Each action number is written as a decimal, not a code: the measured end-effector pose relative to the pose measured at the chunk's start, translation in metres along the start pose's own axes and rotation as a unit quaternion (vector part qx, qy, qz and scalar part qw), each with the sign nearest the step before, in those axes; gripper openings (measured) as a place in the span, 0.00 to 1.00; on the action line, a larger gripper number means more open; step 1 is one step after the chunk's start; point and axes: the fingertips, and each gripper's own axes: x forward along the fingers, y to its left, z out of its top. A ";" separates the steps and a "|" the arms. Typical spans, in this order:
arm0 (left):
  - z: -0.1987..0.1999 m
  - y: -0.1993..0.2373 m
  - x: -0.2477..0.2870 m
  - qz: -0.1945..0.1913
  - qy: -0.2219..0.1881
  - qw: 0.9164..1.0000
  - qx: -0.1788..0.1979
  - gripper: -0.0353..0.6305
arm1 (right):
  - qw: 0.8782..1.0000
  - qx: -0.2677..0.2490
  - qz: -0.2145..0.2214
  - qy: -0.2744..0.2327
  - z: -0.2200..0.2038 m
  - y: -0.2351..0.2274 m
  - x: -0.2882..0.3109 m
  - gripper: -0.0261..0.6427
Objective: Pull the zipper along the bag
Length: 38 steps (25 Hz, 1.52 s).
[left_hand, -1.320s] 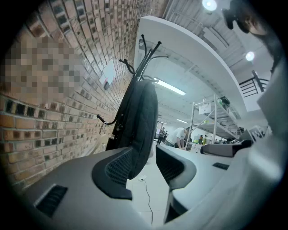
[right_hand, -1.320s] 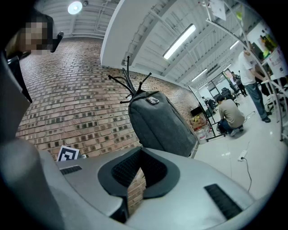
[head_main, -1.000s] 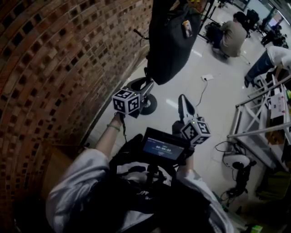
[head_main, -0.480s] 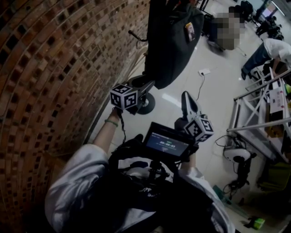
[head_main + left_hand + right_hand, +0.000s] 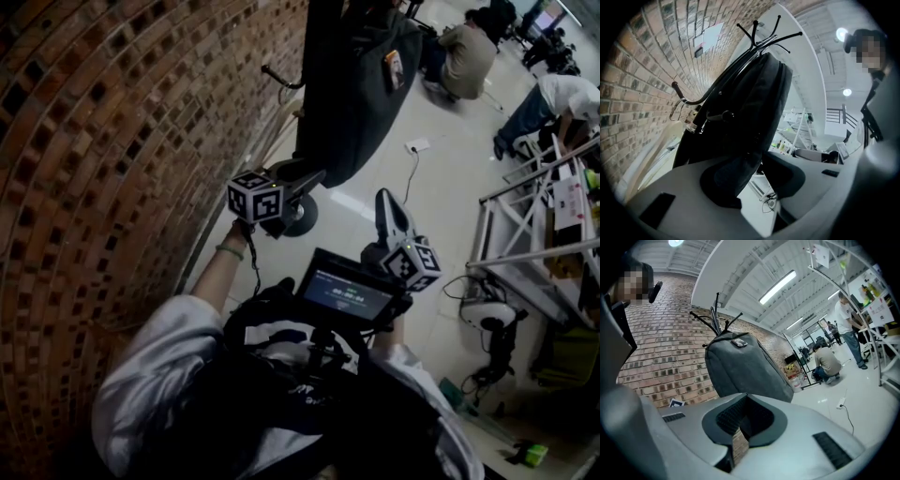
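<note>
Vertically, the dark bag hung from a coat stand just beside the brick wall. The left claw stood with its jaws apart at the bag's lower end, which showed in the gap in the left gripper view; contact could not be confirmed. The right claw was apart from the bag, jaws drawn together on nothing.

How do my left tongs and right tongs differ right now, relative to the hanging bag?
The left tongs have their jaws apart, while the right tongs have theirs together. The bag's lower corner sits in the left tongs' gap, against one jaw; nothing is between the right tongs' jaws. The left tongs are up at the bag's bottom, and the right tongs are short of it, not touching. Both point toward the bag.
</note>
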 end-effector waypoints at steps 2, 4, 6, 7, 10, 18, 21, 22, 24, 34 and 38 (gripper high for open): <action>0.000 -0.003 0.001 -0.014 0.001 1.000 -0.004 0.28 | 1.000 0.001 -0.001 0.005 -0.002 -0.001 -0.001 0.05; 0.002 -0.007 -0.001 -0.027 -0.002 1.000 0.001 0.28 | 1.000 0.002 -0.003 -0.005 -0.001 -0.002 0.000 0.05; 0.005 -0.013 -0.003 -0.045 -0.014 0.999 -0.002 0.26 | 1.000 0.004 -0.005 -0.008 0.000 -0.003 0.001 0.05; 0.007 -0.017 -0.003 -0.053 -0.020 0.998 -0.007 0.26 | 1.000 0.005 -0.006 -0.008 0.000 -0.003 0.001 0.05; 0.011 -0.019 -0.002 -0.062 -0.033 0.997 -0.016 0.25 | 1.000 0.004 -0.009 -0.007 -0.002 -0.006 0.000 0.05; 0.019 -0.017 -0.001 -0.095 -0.085 0.989 -0.080 0.10 | 1.000 0.004 -0.017 -0.006 -0.003 -0.010 -0.002 0.05; 0.020 -0.018 -0.002 -0.089 -0.084 0.990 -0.072 0.08 | 1.000 0.002 -0.021 -0.007 -0.004 -0.012 -0.004 0.05; 0.019 -0.018 -0.002 -0.085 -0.083 0.990 -0.074 0.08 | 1.000 0.003 -0.022 -0.008 -0.003 -0.013 -0.004 0.05; 0.020 -0.018 -0.002 -0.080 -0.087 0.990 -0.080 0.08 | 1.000 0.003 -0.025 -0.007 -0.004 -0.015 -0.006 0.05; 0.025 -0.026 -0.010 -0.071 -0.105 0.985 -0.114 0.08 | 1.000 0.002 -0.016 -0.002 -0.007 -0.010 0.000 0.05; 0.027 -0.030 -0.013 -0.036 -0.082 0.993 -0.074 0.08 | 1.000 -0.010 -0.014 0.003 -0.008 -0.008 0.002 0.05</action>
